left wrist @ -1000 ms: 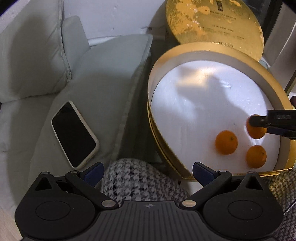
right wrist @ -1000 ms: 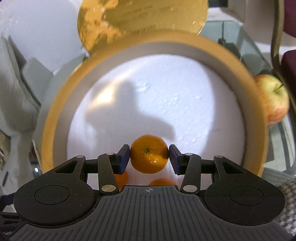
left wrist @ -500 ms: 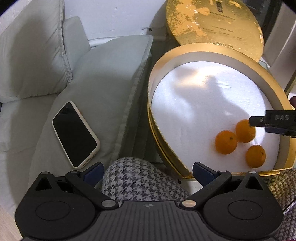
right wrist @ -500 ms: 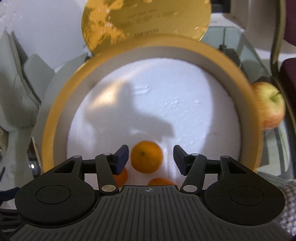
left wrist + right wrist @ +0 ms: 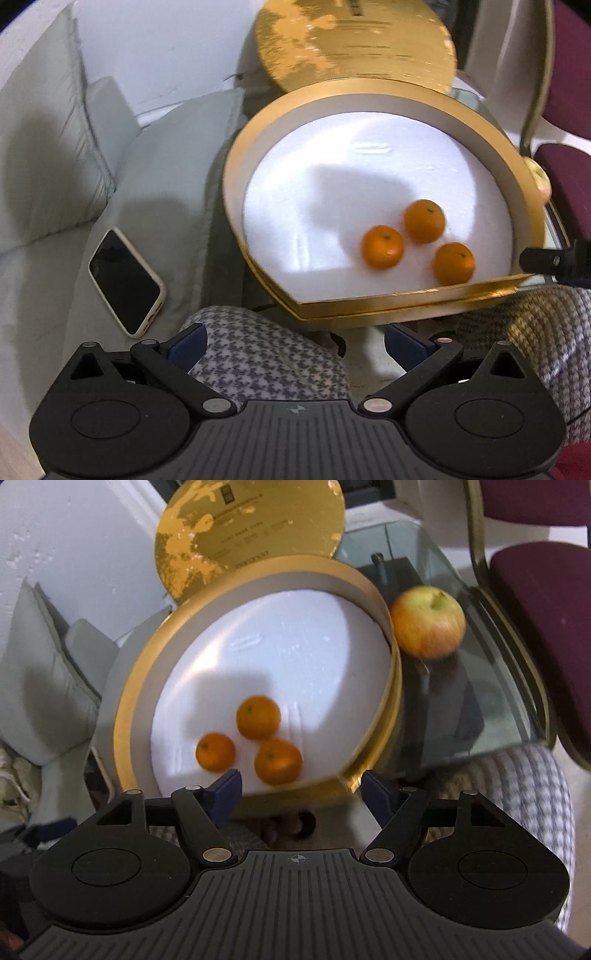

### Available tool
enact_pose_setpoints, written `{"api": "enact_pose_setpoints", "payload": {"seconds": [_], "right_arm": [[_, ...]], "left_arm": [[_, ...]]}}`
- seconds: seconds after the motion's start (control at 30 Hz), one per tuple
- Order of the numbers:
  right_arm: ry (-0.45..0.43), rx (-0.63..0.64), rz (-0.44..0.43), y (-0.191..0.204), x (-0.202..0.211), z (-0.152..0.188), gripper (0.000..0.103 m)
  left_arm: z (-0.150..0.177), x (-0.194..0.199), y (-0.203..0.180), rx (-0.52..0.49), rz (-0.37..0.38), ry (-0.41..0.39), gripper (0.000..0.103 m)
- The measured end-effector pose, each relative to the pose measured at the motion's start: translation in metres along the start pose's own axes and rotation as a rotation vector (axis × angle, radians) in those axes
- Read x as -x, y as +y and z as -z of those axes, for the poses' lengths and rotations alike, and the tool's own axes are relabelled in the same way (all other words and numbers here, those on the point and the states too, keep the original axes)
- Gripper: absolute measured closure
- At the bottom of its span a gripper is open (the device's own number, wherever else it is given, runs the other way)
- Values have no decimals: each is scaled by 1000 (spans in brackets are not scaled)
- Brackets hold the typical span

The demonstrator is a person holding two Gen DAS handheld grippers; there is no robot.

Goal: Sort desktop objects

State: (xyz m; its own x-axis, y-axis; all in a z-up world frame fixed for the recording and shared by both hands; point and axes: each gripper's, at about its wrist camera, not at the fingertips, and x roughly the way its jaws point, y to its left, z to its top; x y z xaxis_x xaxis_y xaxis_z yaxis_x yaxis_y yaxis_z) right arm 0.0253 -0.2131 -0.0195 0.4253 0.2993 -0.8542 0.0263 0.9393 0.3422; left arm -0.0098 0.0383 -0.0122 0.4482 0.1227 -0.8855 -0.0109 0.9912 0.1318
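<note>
A round gold box with a white foam floor holds three small oranges near its front rim. An apple rests on the glass table just right of the box; only a sliver of the apple shows in the left wrist view. My right gripper is open and empty, pulled back to the box's near rim; one of its fingers pokes in at the right edge of the left wrist view. My left gripper is open and empty over a checked-fabric knee.
The gold lid leans upright behind the box. A phone lies screen-up on grey cushions to the left. A maroon chair stands right of the glass table. Checked-fabric knees sit below both grippers.
My right gripper opened and let the orange go onto the foam beside the other two, then drew back and up out of the box. The left gripper shifted slightly, still open.
</note>
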Motion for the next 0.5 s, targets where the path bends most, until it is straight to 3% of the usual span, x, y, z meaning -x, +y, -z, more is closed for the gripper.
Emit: {"api": "enact_pose_setpoints", "payload": {"seconds": [0.5], "right_arm": [[11,-30,-52,-16,7,23,25]], "left_arm": [[7,18,-41,-138,-53,-21,1]]}}
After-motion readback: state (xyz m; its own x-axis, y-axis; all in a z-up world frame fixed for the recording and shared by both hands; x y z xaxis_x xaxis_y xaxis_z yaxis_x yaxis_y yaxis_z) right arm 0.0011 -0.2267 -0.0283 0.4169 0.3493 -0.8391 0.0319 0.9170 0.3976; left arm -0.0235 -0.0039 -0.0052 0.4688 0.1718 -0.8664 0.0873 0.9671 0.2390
